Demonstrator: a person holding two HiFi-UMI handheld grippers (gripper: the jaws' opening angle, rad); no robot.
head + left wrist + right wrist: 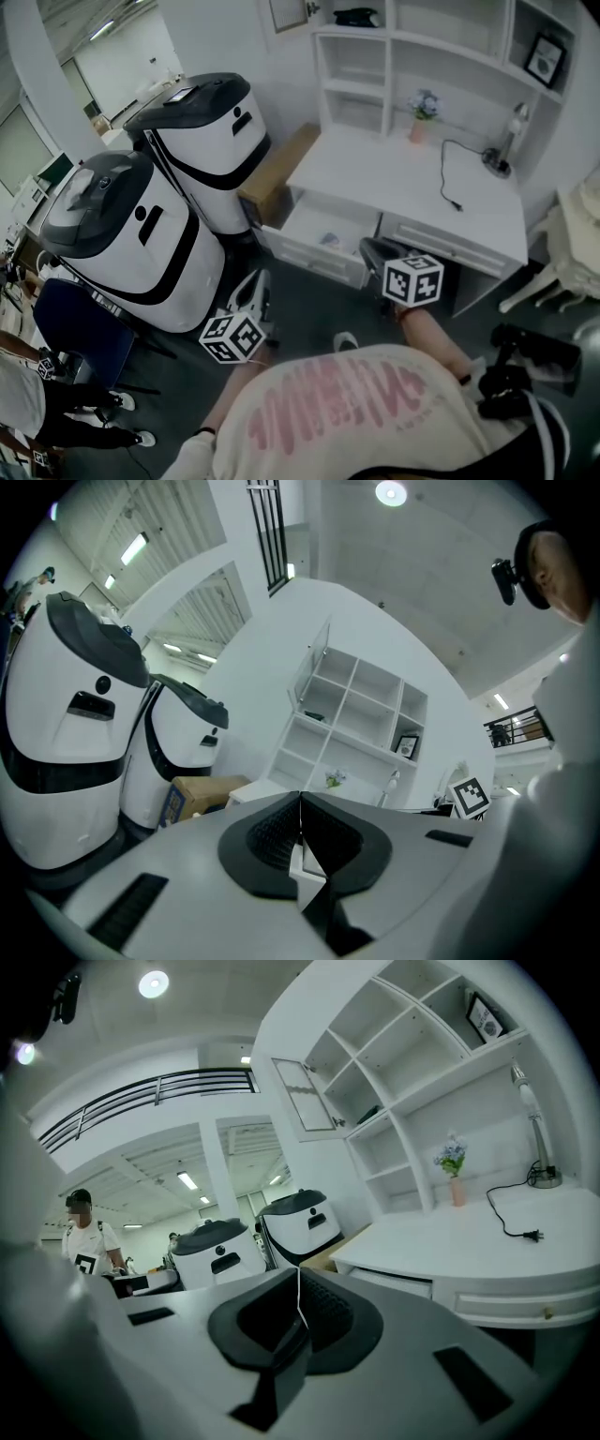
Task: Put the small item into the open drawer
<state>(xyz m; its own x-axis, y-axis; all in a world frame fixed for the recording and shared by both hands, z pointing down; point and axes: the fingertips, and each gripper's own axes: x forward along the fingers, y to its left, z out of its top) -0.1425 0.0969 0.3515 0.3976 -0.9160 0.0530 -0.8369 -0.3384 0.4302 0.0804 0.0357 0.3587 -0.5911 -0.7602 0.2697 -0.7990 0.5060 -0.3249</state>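
Observation:
The white desk (394, 178) has its left drawer (314, 255) pulled open, and a small bluish item (330, 239) lies inside it. My right gripper (369, 249) hangs just right of the drawer's front, below the desk edge, shut with nothing between its jaws (298, 1290). My left gripper (257, 281) is lower left of the drawer, over the dark floor, also shut and empty (300, 810). In the right gripper view the desk (487, 1237) lies to the right; the drawer's inside is hidden there.
Two big white-and-black machines (202, 141) (122, 234) stand left of the desk, with a cardboard box (277, 173) between them and it. On the desk are a flower vase (422, 117), a lamp (511, 141) and its cable (448, 183). A person (28, 394) stands at lower left.

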